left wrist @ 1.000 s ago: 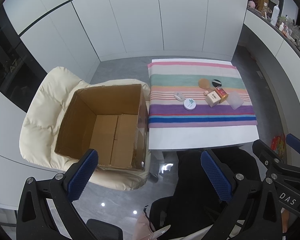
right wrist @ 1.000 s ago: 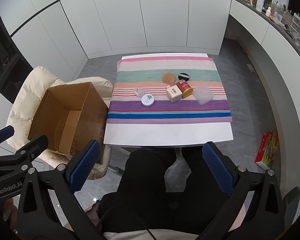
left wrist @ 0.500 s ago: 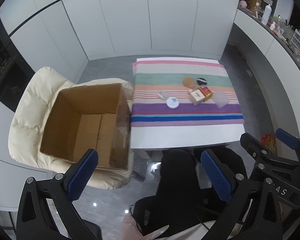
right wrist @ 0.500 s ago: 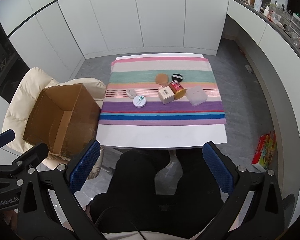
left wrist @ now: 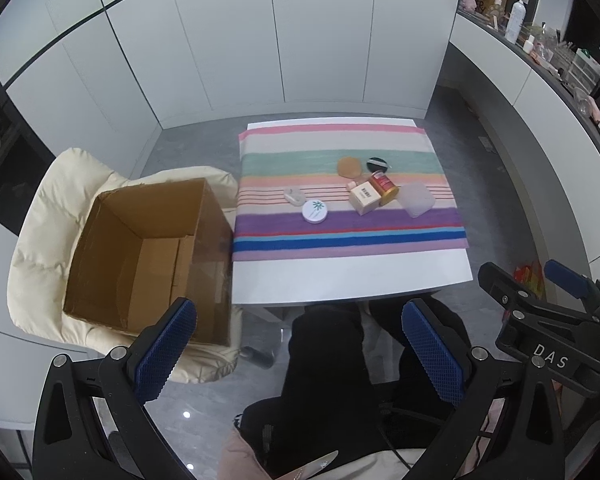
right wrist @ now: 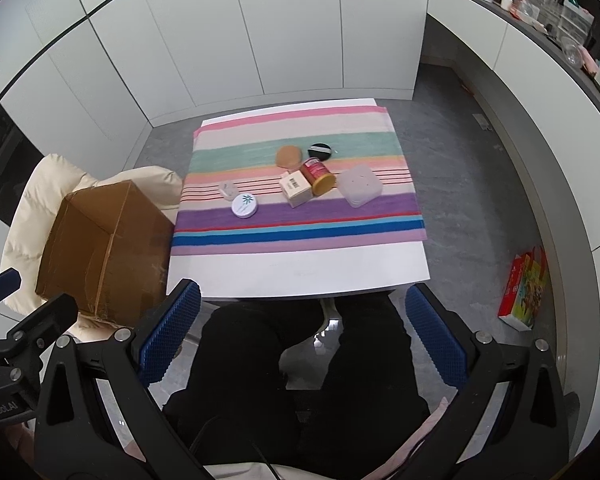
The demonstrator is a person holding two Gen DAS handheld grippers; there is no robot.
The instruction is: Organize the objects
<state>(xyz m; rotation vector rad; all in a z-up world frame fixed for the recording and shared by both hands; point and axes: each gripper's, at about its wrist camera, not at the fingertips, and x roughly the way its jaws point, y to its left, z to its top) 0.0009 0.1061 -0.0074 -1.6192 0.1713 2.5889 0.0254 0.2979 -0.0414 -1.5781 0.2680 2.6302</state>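
Step in hand, by my reading: the opening approach — nothing was yet picked up. Left gripper (left wrist: 298, 346) and right gripper (right wrist: 302, 330) both hung over the seated person's dark-trousered lap (right wrist: 300, 360), jaws spread wide, holding nothing.

All the items lay on the striped multicolour cloth (right wrist: 300, 236) covering the white table (right wrist: 296, 270), clustered toward 12 o'clock from the right gripper:
- round white tin with green palm print (right wrist: 245, 205), with a small grey-white oval case (right wrist: 228, 190) just beside it at 10 o'clock;
- cream cardboard carton with barcode (right wrist: 296, 189), touching a red jar with gold lid (right wrist: 318, 176) lying on its side;
- frosted translucent square container (right wrist: 359, 185) at the jar's 3 o'clock;
- tan round puff (right wrist: 289, 157) and black round puff (right wrist: 320, 150) farthest off.

The open brown cardboard box (left wrist: 140, 252) sat on a cream padded chair (left wrist: 40, 216) at 9 o'clock of the table and looked empty.

Next move, as judged: reach forward, close on one outlying item — the tin seemed least crowded — then carry it to the box.
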